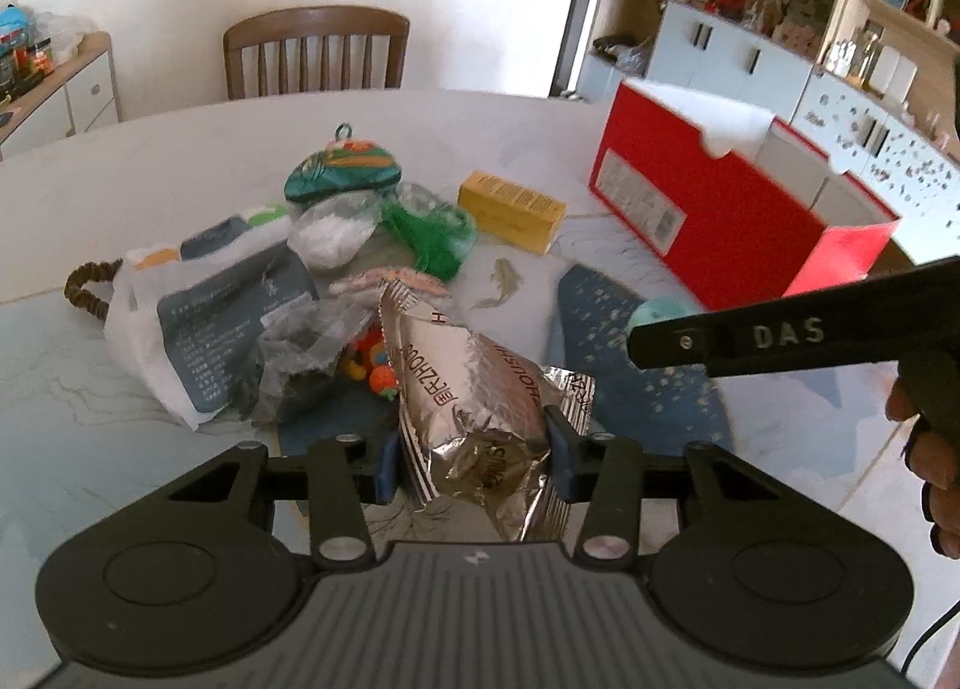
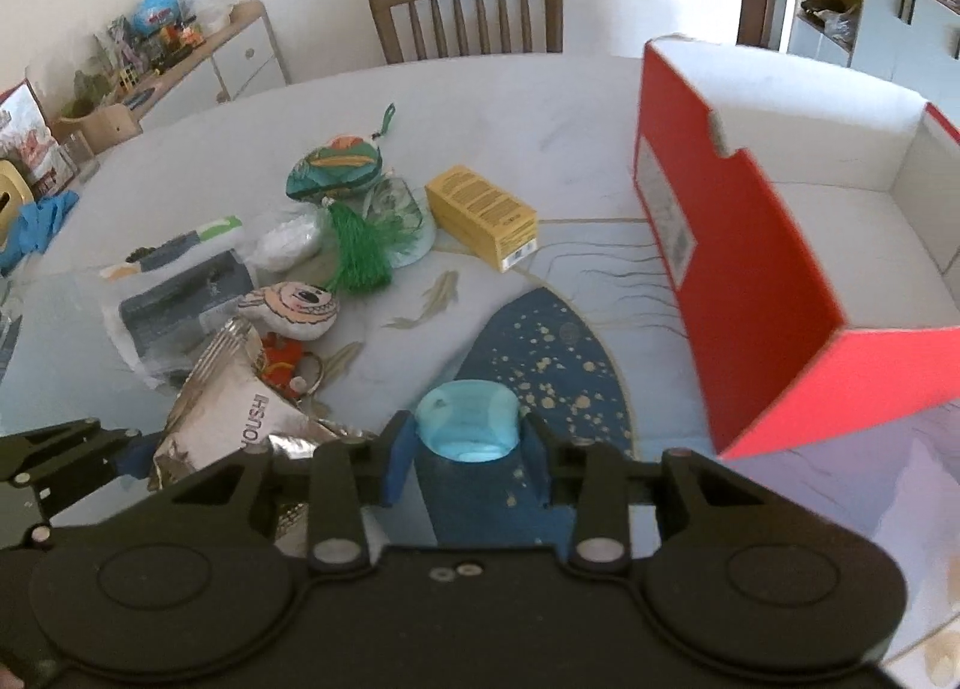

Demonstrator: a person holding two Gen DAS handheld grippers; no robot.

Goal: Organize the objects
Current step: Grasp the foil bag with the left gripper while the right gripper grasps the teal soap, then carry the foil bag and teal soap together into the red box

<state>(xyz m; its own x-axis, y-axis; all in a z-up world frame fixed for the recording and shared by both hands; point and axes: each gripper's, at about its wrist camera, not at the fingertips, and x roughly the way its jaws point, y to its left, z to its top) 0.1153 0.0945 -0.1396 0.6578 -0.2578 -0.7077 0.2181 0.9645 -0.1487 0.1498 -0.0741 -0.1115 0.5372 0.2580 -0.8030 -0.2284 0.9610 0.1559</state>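
Note:
My left gripper (image 1: pixel 474 464) is shut on a crumpled silver foil snack packet (image 1: pixel 474 389), its blue pads pressing both sides; the packet (image 2: pixel 222 419) also shows at lower left in the right wrist view. My right gripper (image 2: pixel 468 449) is shut on a small light-blue round container (image 2: pixel 468 419), held just above the table. From the left wrist view that gripper (image 1: pixel 636 338) comes in from the right with the blue container (image 1: pixel 654 312) at its tip. An open red shoebox (image 2: pixel 750 281) with a white inside stands to the right; it appears again as the red box (image 1: pixel 708 209).
A pile lies mid-table: white-and-grey bag (image 1: pixel 198 329), yellow carton (image 2: pixel 480 215), green tassel (image 2: pixel 360 251), teal pouch (image 2: pixel 336 167), fish-shaped plush (image 2: pixel 294 308), orange toy (image 1: pixel 375 368). A wooden chair (image 2: pixel 468 11) stands behind the round table (image 2: pixel 540 107); a sideboard (image 2: pixel 198 65) is at left.

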